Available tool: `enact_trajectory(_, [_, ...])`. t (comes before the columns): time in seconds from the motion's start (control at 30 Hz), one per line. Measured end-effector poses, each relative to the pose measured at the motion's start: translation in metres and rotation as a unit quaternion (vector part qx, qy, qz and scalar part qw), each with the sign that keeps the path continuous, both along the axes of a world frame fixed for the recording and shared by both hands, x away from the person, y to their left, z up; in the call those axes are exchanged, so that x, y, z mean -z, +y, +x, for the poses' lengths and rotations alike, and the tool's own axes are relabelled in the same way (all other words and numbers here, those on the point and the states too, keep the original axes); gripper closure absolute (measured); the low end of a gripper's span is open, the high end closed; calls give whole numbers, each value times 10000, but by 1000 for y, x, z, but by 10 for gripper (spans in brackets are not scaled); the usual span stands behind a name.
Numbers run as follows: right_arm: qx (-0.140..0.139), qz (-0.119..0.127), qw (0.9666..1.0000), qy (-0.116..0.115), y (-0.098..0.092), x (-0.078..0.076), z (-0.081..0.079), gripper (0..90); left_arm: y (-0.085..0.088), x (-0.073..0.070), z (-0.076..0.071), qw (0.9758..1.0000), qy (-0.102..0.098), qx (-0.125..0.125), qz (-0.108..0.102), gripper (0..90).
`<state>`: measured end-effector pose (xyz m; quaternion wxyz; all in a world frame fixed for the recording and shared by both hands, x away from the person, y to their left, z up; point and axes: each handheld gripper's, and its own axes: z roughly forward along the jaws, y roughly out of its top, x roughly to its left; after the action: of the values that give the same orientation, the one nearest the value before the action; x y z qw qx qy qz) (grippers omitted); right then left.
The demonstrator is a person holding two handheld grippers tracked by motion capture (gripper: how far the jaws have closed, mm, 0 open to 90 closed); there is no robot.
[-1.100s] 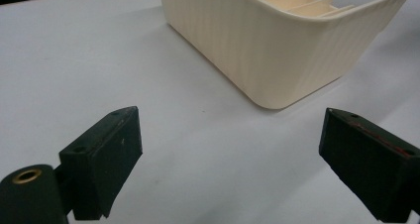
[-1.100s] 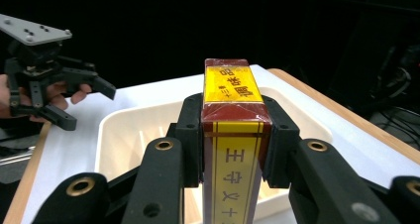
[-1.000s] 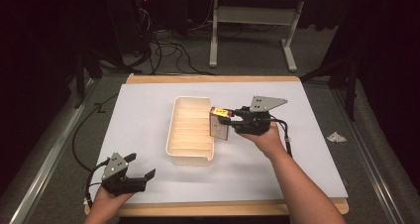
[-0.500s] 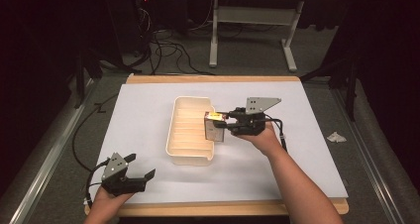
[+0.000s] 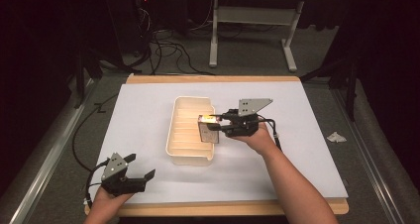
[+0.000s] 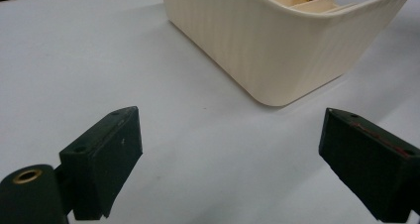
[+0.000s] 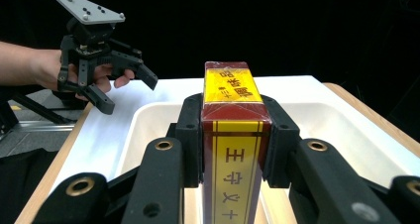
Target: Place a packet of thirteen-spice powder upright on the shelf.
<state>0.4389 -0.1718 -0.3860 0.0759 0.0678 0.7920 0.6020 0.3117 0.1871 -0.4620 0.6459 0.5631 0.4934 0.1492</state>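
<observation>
A cream ribbed tray (image 5: 190, 157) stands in the middle of the white table cover; its near corner (image 6: 277, 50) fills the upper left gripper view. My right gripper (image 5: 214, 124) is shut on a small red and yellow box (image 5: 208, 131), holding it upright over the tray's right side. In the right gripper view the box (image 7: 233, 130) sits clamped between the two black jaws, above the tray (image 7: 346, 130). My left gripper (image 5: 139, 168) rests open at the table's front left, nothing between its fingers (image 6: 104, 154). The left gripper (image 7: 126, 87) also shows far off in the right gripper view.
The white cover (image 5: 307, 149) lies on a wooden table with its edge (image 5: 223, 208) at the front. A crumpled scrap of paper (image 5: 336, 137) lies on the floor at the right. Cables and a white table frame (image 5: 247, 30) stand beyond the far edge.
My right gripper has carried the box leftward, from beside the tray's right rim to over the tray. The left gripper has stayed still.
</observation>
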Motion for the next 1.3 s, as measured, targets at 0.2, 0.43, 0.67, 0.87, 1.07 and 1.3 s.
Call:
enact_trajectory(0.2, [-89, -16, 10000, -41, 8, 2, 3, 680, 0, 0, 0, 10000, 1, -8, -33, 102])
enact_trajectory(0.43, [-110, -48, 9999, -22, 15, 5, 5, 681, -1, 1, 0, 10000, 17, 36, 17, 103])
enact_trajectory(0.67, [-210, 25, 9998, -6, 23, 8, 10, 681, 0, 1, 0, 10000, 28, 43, 1, 103])
enact_trajectory(0.87, [-271, -42, 9996, -17, 34, 8, 11, 681, 0, 1, 0, 10000, 12, 30, -13, 103])
enact_trajectory(1.07, [-287, -68, 9996, -28, 44, 9, 12, 681, 1, 0, -1, 10000, 14, 33, -26, 103])
enact_trajectory(1.3, [-261, -64, 9996, 61, 48, 14, 14, 679, 1, 0, -1, 10000, 18, 39, -22, 104])
